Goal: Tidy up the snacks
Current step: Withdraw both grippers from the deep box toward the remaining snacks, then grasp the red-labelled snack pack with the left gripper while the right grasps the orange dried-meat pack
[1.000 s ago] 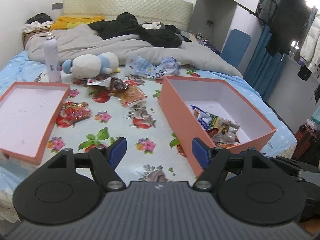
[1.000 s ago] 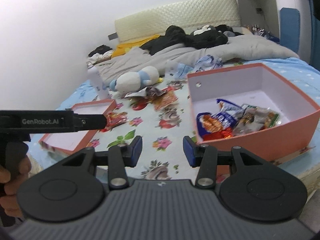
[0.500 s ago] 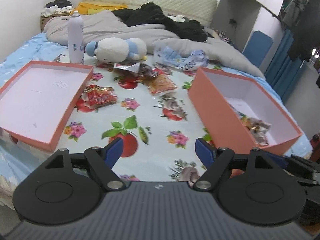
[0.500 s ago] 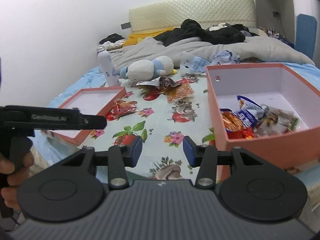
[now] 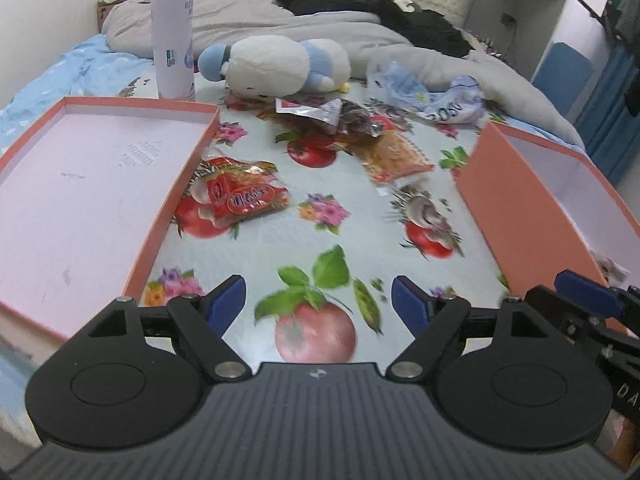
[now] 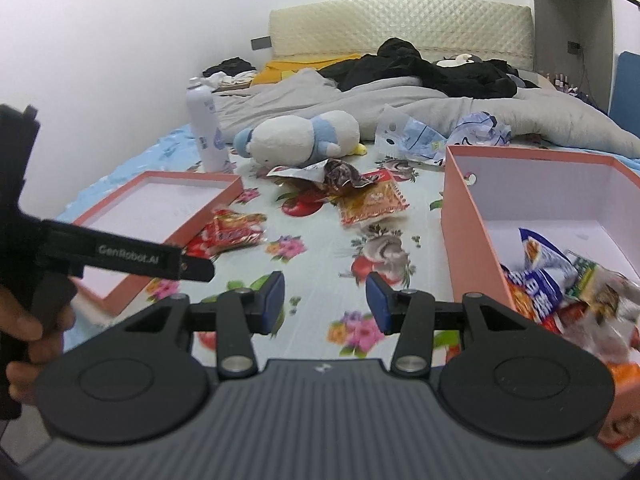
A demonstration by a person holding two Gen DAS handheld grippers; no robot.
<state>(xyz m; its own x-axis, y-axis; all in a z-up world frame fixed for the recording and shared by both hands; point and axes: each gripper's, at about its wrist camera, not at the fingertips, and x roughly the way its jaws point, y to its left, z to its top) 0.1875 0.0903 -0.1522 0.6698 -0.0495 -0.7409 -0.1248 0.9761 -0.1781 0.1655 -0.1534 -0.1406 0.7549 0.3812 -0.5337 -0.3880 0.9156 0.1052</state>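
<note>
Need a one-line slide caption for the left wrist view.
Open left gripper hovers over a floral sheet with loose snack packets, between a shallow lid and a deep pink box.

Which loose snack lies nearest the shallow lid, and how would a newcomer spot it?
On the fruit-print sheet, find the shallow pink lid lying open at the left. Just off its right edge lies a red snack packet. Unlike the orange packet farther right, it is bright red with white characters.

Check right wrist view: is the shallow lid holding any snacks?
No, the lid is bare inside; the red packet lies beside it on the sheet.
</note>
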